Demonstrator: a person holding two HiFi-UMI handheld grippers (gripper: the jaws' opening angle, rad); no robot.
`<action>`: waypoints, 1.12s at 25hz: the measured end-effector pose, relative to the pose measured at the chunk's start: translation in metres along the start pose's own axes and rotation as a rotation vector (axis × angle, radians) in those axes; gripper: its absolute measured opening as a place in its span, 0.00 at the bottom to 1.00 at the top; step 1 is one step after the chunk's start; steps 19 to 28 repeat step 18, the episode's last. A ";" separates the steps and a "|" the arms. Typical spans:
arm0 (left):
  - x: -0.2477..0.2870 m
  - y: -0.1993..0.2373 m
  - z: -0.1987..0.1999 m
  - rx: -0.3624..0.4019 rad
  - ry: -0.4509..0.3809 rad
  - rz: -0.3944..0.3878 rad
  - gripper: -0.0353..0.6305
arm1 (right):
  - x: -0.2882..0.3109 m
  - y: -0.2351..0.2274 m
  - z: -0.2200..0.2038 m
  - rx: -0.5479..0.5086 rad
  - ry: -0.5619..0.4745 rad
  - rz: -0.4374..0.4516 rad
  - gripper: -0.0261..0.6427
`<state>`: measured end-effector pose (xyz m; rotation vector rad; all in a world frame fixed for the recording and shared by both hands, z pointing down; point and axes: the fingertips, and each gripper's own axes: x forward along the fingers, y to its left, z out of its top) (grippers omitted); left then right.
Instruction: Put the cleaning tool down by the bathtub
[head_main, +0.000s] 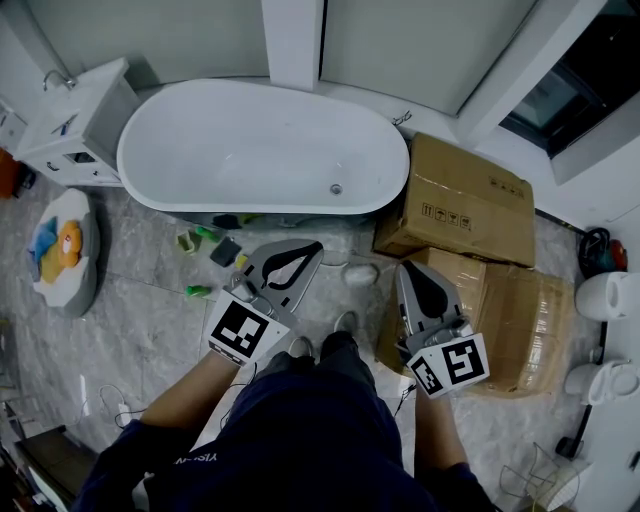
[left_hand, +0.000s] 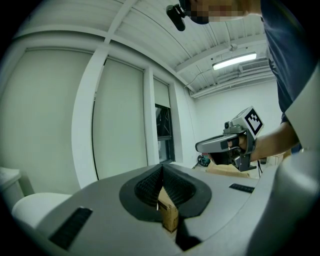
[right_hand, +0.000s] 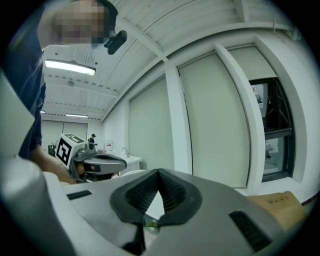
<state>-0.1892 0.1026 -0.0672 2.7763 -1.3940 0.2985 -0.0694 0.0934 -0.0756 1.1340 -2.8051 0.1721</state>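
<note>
The white bathtub (head_main: 262, 150) stands at the far side of the floor. On the tiles against its near side lie small cleaning things: a dark sponge (head_main: 225, 251), a green piece (head_main: 206, 232) and a green tool (head_main: 197, 291). My left gripper (head_main: 316, 246) is held above the floor in front of the tub, shut and empty, its tips (left_hand: 161, 169) meeting. My right gripper (head_main: 406, 266) hovers beside the cardboard boxes, also shut with nothing in it (right_hand: 159, 173). Each gripper shows in the other's view: the right gripper (left_hand: 227, 145) and the left gripper (right_hand: 96, 163).
Two cardboard boxes (head_main: 468, 205) (head_main: 520, 320) sit right of the tub. A white sink cabinet (head_main: 80, 125) stands at its left end, and a tray with toys (head_main: 66, 248) lies on the floor there. White toilets (head_main: 612, 296) are at the far right. Cables trail on the floor at lower left (head_main: 105, 408).
</note>
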 end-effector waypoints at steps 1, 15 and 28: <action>-0.001 0.001 -0.001 0.003 0.003 0.000 0.10 | 0.001 0.001 0.000 -0.001 0.001 0.001 0.04; 0.001 0.007 -0.002 -0.028 -0.012 0.004 0.10 | 0.009 0.002 -0.002 -0.010 0.023 0.013 0.04; 0.001 0.007 -0.002 -0.018 -0.006 0.001 0.10 | 0.010 0.002 -0.001 -0.014 0.023 0.014 0.04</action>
